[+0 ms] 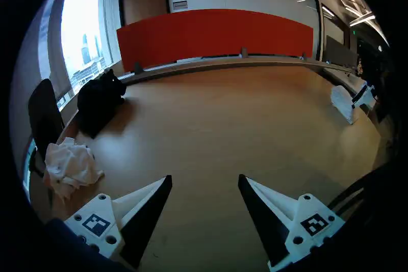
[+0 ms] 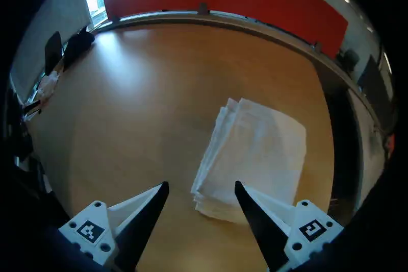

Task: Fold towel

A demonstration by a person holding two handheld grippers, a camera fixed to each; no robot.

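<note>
The counter (image 2: pixel 127 108) looks like smooth wood with a soft sheen, brightest at the upper left. The folded towel (image 2: pixel 255 154) is white matt cloth with a fine weave. The crumpled cloth (image 1: pixel 71 165) at lower left is soft and matt. The jaws of the left gripper (image 1: pixel 204 185) and right gripper (image 2: pixel 200 185) are matt white plastic with black inner faces.

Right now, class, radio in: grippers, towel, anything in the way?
Left gripper open, empty. Right gripper open, over the folded towel. Crumpled cloth, black bag far off, nothing blocking.

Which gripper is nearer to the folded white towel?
Right. The right gripper hangs just over the folded towel, its near edge between the fingers; the left gripper faces it from far across the table.
</note>
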